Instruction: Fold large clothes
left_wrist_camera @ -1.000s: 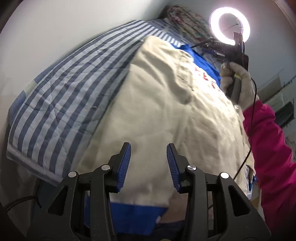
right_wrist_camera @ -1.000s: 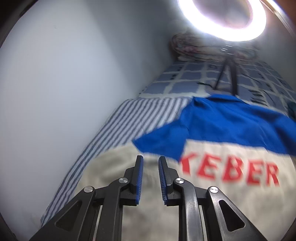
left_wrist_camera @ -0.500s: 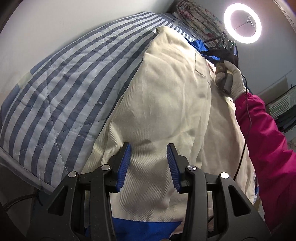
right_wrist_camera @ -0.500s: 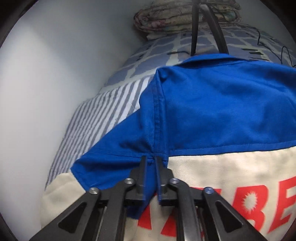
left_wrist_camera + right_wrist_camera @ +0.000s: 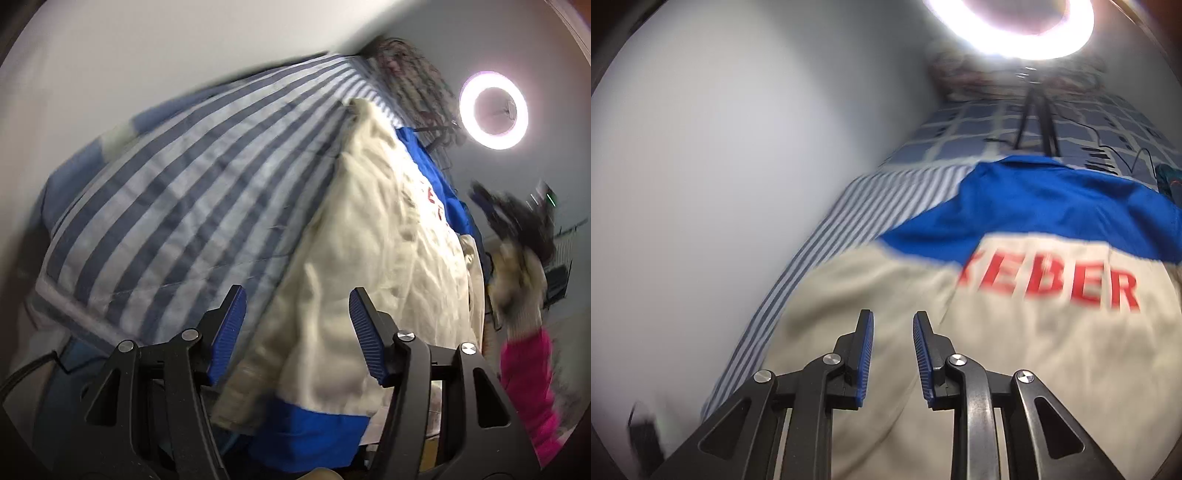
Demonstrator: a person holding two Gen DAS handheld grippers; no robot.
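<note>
Just ahead of the left gripper (image 5: 297, 334), the jacket (image 5: 373, 266) lay spread on the striped quilt (image 5: 192, 206), cream body up, w/ its blue hem band nearest the jaws and the cream side edge running away between them. The jaws had just been opening; they stood wide, w/ nothing pressed by the pads, cloth only lying below the gap.

Beyond the right gripper (image 5: 893, 356) sat the same jacket (image 5: 1015, 332): cream back panel under the tips, red lettering ahead and to the right, blue yoke past that. Its jaws had also just eased apart, to a narrow gap w/ nothing in it. The left view showed that gripper only as a blur, held by a gloved hand (image 5: 521, 284) w/ a pink sleeve. A ring light (image 5: 1008, 22) stood at the far end.

Step, as I judged it: between folds, a side section laid over and let go. Next prob needed both grippers to re-grip, e.g. hem and shoulder on one side, closing on cloth only, not the quilt.
</note>
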